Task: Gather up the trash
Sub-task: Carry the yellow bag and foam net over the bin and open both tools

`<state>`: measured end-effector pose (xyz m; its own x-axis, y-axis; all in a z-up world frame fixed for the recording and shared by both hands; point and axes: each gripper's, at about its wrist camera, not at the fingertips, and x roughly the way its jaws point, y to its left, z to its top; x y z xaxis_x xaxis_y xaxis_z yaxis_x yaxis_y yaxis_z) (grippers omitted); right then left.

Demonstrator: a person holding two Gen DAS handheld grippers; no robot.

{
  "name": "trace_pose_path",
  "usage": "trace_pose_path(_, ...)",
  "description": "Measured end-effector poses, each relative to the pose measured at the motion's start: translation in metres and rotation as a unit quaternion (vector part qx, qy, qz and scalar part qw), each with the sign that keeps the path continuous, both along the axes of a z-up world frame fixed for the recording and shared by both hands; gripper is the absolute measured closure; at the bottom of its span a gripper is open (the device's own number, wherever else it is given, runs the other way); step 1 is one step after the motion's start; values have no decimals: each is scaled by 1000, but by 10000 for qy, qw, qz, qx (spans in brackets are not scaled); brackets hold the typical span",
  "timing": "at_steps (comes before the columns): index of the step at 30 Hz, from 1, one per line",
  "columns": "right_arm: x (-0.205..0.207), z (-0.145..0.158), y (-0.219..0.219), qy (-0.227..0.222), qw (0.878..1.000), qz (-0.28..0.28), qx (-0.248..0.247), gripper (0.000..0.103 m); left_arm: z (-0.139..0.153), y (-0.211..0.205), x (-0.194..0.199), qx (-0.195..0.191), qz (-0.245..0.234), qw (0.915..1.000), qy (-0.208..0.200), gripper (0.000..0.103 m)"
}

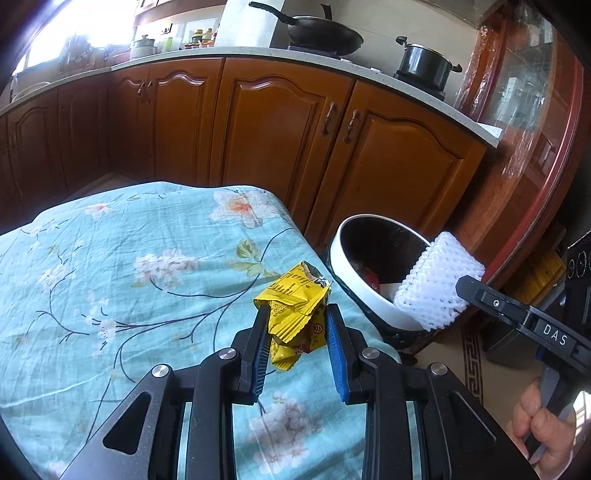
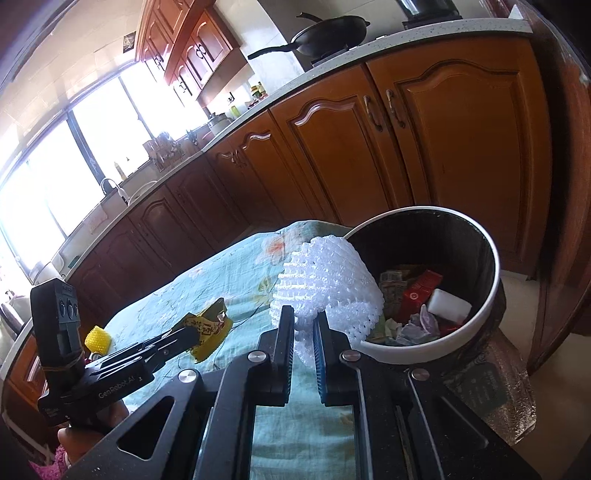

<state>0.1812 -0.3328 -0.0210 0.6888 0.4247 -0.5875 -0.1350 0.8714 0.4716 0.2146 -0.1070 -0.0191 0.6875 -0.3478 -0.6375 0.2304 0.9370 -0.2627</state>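
On the left, the left gripper [image 1: 295, 325] pinches a yellow wrapper [image 1: 291, 302] above the table [image 1: 110, 258]. Right of it, the right gripper [image 2: 303, 321] clamps white foam netting [image 2: 325, 284] at the bin [image 2: 491, 273] rim, nearer the opening.

Kitchen: brown wooden cabinets [image 1: 280, 122] under a pale speckled countertop [image 1: 184, 55] — black wok [image 1: 325, 35] and pot [image 1: 424, 64] on it. Large windows [image 2: 55, 177] admit strong daylight — floor [image 1: 447, 354] light-tiled.
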Motion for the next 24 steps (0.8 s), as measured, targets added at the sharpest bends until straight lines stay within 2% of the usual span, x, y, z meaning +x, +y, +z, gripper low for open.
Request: trace_pose_path(24,4,2,-50,22,9987,-491,-144,93,11,-66,30,98,-509,9986,-121,76)
